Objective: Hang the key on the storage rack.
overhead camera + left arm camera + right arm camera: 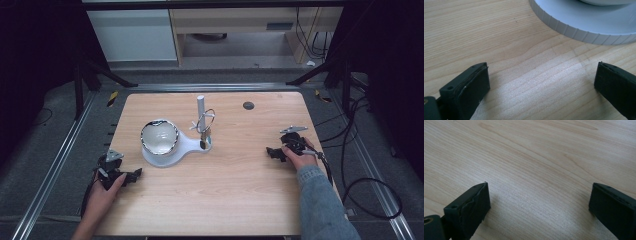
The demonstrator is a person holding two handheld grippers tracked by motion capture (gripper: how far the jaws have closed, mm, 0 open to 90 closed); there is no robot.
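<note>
A white stand base [187,146] lies mid-table and carries a white bowl with a dark rim [159,136]. A white post [200,106] rises from its right end, and a thin ring [206,120] hangs there with a small dark piece [203,144] below. My left gripper [134,175] rests low at the table's left front, open, nothing between its jaws. The base's ribbed edge [584,32] lies just ahead of that left gripper [541,82]. At the right side my right gripper [273,152] is open over bare wood. Only wood shows ahead of the right gripper [539,202].
The wooden table [235,175] has a small dark round cap [248,105] near its back edge. Cables [367,190] trail off the right side onto the floor. Dark frame legs stand at both back corners.
</note>
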